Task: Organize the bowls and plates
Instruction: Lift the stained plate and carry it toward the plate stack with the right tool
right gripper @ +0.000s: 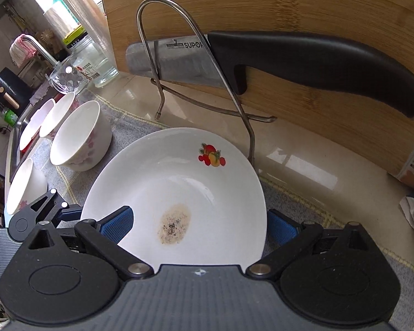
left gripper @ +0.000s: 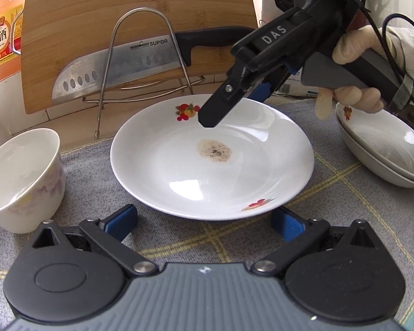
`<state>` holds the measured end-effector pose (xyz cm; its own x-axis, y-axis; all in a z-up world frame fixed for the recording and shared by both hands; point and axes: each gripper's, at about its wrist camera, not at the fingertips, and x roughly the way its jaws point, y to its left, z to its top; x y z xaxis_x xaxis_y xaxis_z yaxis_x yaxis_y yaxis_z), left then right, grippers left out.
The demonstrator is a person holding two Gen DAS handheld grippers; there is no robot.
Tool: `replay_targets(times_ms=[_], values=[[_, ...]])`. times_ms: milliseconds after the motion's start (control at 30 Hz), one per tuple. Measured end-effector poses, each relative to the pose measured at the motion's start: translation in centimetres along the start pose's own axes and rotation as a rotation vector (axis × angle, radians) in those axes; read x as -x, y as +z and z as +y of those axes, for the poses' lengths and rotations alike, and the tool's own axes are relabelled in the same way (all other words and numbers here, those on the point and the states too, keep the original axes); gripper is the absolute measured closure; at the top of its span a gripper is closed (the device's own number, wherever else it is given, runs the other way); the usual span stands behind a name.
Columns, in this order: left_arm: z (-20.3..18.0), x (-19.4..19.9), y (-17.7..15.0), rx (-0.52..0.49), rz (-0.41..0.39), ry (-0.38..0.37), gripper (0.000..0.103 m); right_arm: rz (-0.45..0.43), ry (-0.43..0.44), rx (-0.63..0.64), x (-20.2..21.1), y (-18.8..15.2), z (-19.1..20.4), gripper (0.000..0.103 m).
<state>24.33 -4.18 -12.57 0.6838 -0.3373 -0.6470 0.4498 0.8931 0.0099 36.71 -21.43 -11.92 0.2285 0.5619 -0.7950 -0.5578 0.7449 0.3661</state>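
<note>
Left wrist view: taken low and close from the plate's [left gripper: 212, 162] near side, facing the far cutting board [left gripper: 140, 27]. Right wrist view: taken closer, from above. Both are shared.

Plates: three — one stained plate [left gripper: 212, 160] at centre, two stacked plates [left gripper: 381, 151] at 3 o'clock. Bowls [right gripper: 80, 135]: four, at 9 o'clock in the right wrist view. Knife [left gripper: 118, 66]: one. Cutting board [left gripper: 96, 13]: one. Wire rack [left gripper: 140, 55]: one.

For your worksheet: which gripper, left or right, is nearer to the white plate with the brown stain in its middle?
Right. The right gripper reaches over the plate's far rim, its fingers straddling the edge. The left gripper is open at the near rim, just short of it.
</note>
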Motion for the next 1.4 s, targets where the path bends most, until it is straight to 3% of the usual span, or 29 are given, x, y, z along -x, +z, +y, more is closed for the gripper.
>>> replay_targets(times_ms=[533, 1400], values=[[-0.6, 0.0, 0.4, -0.092, -0.020, 0.002, 0.000, -0.009, 0.079, 0.022, -1.3, 1.9, -0.4, 0.003], [-0.8, 0.7, 0.5, -0.117, -0.005, -0.009, 0.001, -0.003, 0.046, 0.044, -0.4, 1.1, 0.7, 0.003]])
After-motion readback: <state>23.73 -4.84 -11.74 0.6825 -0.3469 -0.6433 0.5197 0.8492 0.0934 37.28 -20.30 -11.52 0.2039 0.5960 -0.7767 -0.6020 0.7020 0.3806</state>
